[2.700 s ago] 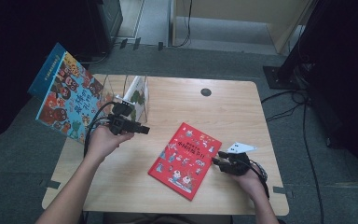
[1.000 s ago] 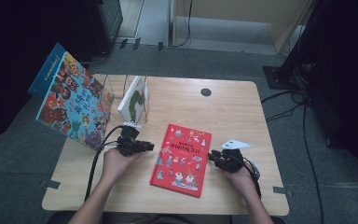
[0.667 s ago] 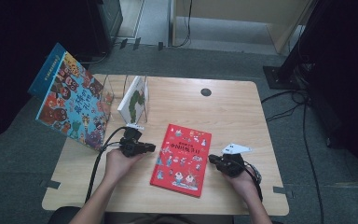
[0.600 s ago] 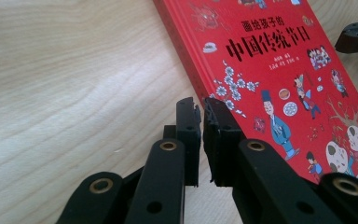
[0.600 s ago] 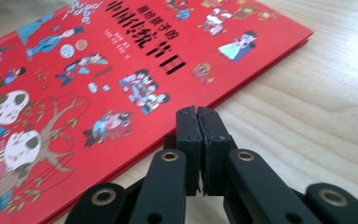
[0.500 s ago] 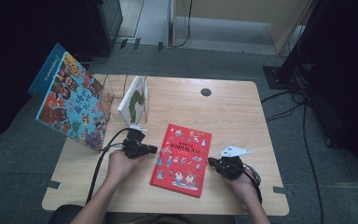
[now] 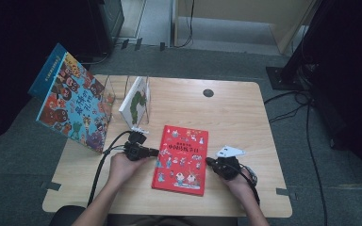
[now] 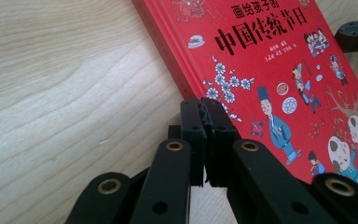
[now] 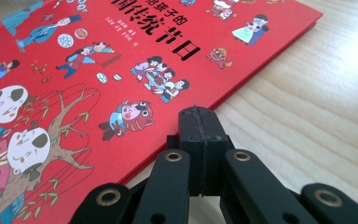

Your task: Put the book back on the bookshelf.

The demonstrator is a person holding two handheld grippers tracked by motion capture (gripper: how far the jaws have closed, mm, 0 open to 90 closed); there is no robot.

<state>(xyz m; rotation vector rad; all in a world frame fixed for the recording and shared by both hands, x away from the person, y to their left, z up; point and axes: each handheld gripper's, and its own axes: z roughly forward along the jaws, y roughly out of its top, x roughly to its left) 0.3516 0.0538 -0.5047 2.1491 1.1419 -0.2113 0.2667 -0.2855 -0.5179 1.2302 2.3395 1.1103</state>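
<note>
Red book (image 7: 180, 159) flat near tabletop (image 7: 245, 117) front edge, centre | left gripper (image 7: 152, 152) closed empty at its left edge | right gripper (image 7: 210, 162) closed empty at its right edge | bare wood behind and right.

Red book (image 8: 270, 70) cropped, gripper views

Red picture book (image 7: 181, 159) flat on the wooden table (image 7: 231, 113), near centre. Left gripper (image 7: 156, 152) at the book's 9 o'clock edge, right gripper (image 7: 209, 161) at its 3 o'clock edge, both pointing inward. A white book (image 7: 134, 101) stands at 11 o'clock; a large blue book (image 7: 70, 100) leans at 10 o'clock.
</note>
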